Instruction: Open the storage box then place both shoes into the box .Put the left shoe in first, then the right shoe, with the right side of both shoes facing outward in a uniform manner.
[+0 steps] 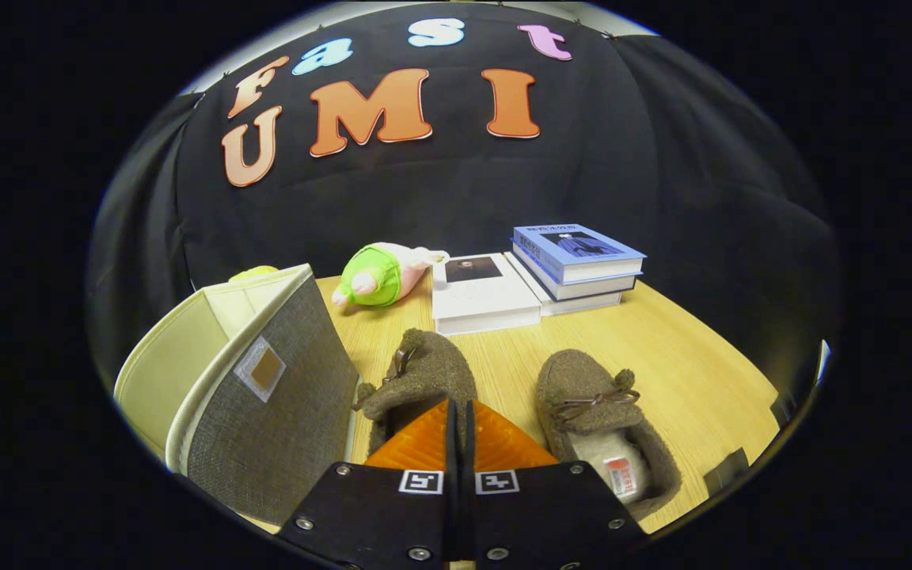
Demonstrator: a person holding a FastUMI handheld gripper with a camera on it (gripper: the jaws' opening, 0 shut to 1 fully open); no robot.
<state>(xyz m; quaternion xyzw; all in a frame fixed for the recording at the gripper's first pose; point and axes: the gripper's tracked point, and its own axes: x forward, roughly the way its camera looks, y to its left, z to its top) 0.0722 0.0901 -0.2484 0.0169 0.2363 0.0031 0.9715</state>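
while the gripper sits low over the table, its two fingers are pressed close together with only a thin gap, and i cannot tell if they pinch anything. the left shoe is right under and just ahead of the fingers, partly hidden by them. the right shoe lies just to the right, apart from the fingers, with a small bow on top. the box stands on the left with its flap open, close beside the left shoe. far back lie a plush toy and some books.
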